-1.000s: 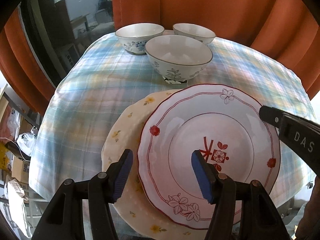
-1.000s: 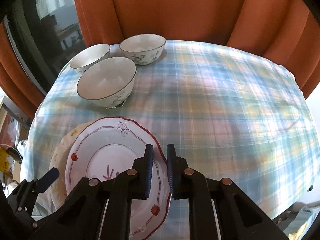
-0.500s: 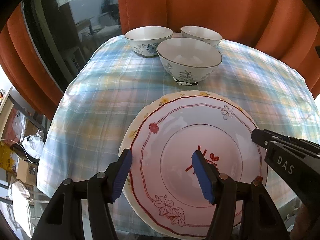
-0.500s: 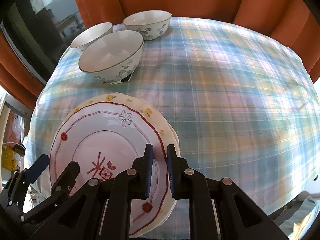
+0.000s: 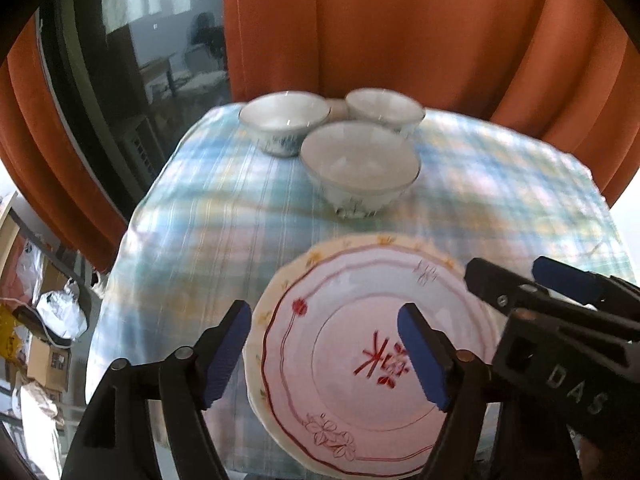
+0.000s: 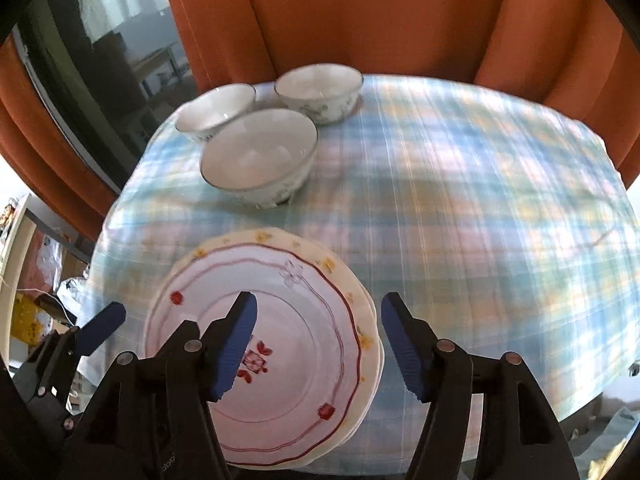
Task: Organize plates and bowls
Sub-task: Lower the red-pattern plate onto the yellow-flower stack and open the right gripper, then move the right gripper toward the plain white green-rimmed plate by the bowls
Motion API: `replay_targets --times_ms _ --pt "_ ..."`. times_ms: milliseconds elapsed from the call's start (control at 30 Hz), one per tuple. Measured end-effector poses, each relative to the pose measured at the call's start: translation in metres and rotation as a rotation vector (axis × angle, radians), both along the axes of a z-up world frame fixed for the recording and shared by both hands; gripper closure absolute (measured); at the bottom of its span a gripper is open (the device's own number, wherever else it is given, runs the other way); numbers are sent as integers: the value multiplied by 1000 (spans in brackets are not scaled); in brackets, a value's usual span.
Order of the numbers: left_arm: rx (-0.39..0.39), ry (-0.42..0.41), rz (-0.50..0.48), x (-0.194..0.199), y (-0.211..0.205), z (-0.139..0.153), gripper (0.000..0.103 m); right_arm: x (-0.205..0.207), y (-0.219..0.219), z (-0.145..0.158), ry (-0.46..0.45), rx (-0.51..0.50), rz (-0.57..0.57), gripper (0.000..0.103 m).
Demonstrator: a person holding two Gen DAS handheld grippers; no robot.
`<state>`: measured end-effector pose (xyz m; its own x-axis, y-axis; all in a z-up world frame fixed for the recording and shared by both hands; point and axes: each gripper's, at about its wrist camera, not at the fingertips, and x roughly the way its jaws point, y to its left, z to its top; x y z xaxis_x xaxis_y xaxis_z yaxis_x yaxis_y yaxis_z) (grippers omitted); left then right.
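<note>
Right wrist view: right gripper (image 6: 316, 340) fingers just spread, straddling red-rimmed plate (image 6: 288, 344) right edge, apparently untouching; left gripper (image 5: 324, 348) spread; bowls (image 6: 260, 160) upper left.

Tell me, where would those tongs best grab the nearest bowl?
Probably by its rim. The nearest bowl stands upright and open, apart from the other two, so one finger can drop inside and one outside its thin wall, coming from above on the near side.
</note>
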<state>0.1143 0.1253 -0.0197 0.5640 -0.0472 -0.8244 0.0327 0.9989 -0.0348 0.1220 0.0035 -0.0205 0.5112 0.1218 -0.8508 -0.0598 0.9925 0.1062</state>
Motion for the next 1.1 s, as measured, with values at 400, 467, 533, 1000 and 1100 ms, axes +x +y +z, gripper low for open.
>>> replay_targets --times_ms 400,467,533,1000,1100 --pt "13 -22 36 50 -1 9 19 38 5 13 -18 6 44 35" --pt "14 -21 56 69 3 10 19 54 6 13 -15 16 54 35" --pt "26 -25 74 87 8 13 19 75 8 14 -20 38 67 35" --pt "62 -15 55 178 10 -2 24 176 19 8 -35 27 125 35" --pt "78 2 42 187 7 -14 31 187 18 -9 -2 35 131 39"
